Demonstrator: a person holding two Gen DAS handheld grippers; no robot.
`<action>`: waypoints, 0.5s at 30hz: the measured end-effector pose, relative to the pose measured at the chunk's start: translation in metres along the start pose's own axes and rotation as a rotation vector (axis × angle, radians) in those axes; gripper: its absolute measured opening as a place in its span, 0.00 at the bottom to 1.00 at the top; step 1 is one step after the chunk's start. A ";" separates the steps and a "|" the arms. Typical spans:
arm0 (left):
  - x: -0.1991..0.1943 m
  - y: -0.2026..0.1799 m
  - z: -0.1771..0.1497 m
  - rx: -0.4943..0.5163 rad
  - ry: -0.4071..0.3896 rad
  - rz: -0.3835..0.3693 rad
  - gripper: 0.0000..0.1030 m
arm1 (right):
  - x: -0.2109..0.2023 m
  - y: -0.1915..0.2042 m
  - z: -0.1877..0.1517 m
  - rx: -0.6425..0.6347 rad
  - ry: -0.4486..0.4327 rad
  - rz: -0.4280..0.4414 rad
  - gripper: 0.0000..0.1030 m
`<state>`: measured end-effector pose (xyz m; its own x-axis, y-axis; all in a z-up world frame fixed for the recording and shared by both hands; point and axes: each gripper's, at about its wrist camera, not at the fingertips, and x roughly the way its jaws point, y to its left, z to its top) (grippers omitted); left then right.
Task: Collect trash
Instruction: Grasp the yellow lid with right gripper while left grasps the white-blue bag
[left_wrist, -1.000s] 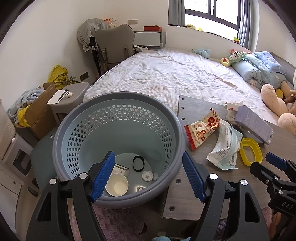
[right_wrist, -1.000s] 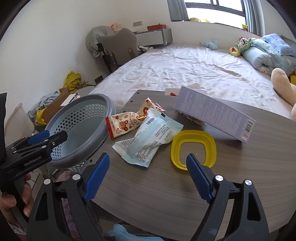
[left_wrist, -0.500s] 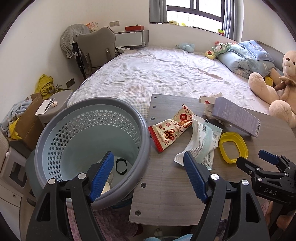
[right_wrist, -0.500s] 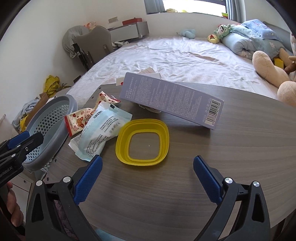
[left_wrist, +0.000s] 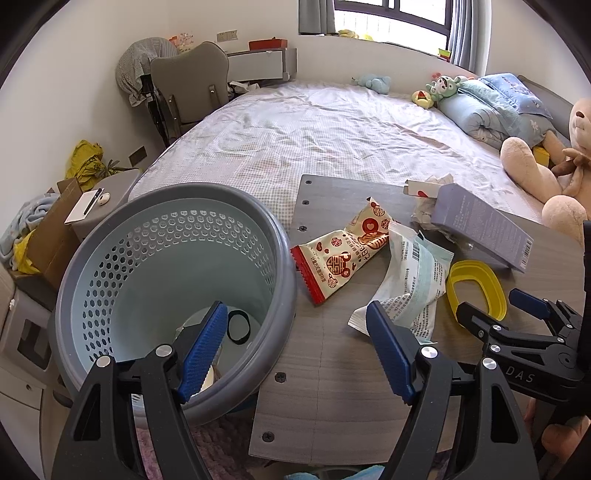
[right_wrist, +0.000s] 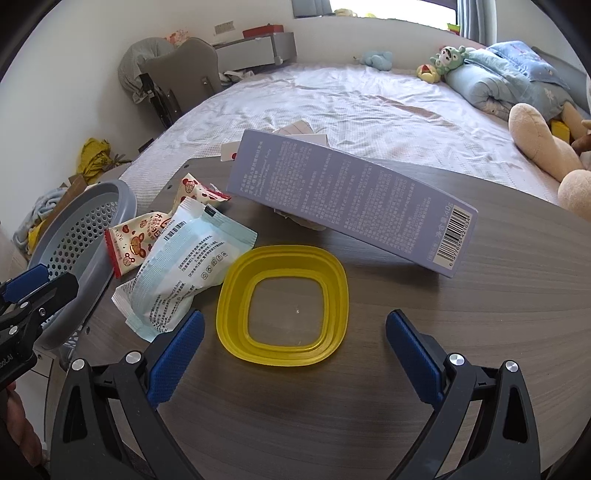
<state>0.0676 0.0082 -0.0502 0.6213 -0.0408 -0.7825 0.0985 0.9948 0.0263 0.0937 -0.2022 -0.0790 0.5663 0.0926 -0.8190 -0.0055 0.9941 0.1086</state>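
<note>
My left gripper (left_wrist: 294, 310) hangs open over the seam between the grey-rimmed perforated basket (left_wrist: 184, 190) and the wooden table (left_wrist: 332, 369), holding nothing. On the table lie a red-and-white snack wrapper (left_wrist: 343, 254), a pale blue packet (left_wrist: 410, 280), a yellow lid (left_wrist: 476, 288) and a purple box (left_wrist: 480, 229). My right gripper (right_wrist: 295, 317) stands wide open just before the yellow lid (right_wrist: 236, 295), its fingers apart from it. The packet (right_wrist: 184, 266) and wrapper (right_wrist: 140, 240) lie left of the lid, the purple box (right_wrist: 351, 199) behind it. The basket holds a black ring (left_wrist: 238, 326).
Crumpled white paper (left_wrist: 424, 214) and a small white carton (left_wrist: 417, 188) lie behind the purple box. A bed (left_wrist: 332, 129) with plush toys (left_wrist: 535, 173) runs along the table's far edge. A grey chair (left_wrist: 188, 88) and a nightstand (left_wrist: 110, 192) stand at the left.
My left gripper slid right, from above the basket's inside to its rim and the table edge. My right gripper moved right from the packet to the yellow lid and opened wider.
</note>
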 end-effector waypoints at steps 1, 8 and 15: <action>0.001 0.000 0.000 -0.001 0.002 -0.001 0.72 | 0.002 0.000 0.001 -0.003 0.002 -0.005 0.94; 0.006 0.004 0.000 -0.012 0.011 -0.006 0.72 | 0.010 0.007 0.002 -0.039 0.016 -0.053 0.93; 0.006 0.005 0.000 -0.017 0.011 -0.011 0.72 | 0.009 0.011 0.000 -0.053 0.004 -0.062 0.78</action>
<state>0.0714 0.0126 -0.0545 0.6118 -0.0512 -0.7893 0.0922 0.9957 0.0069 0.0992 -0.1908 -0.0850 0.5638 0.0309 -0.8254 -0.0146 0.9995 0.0274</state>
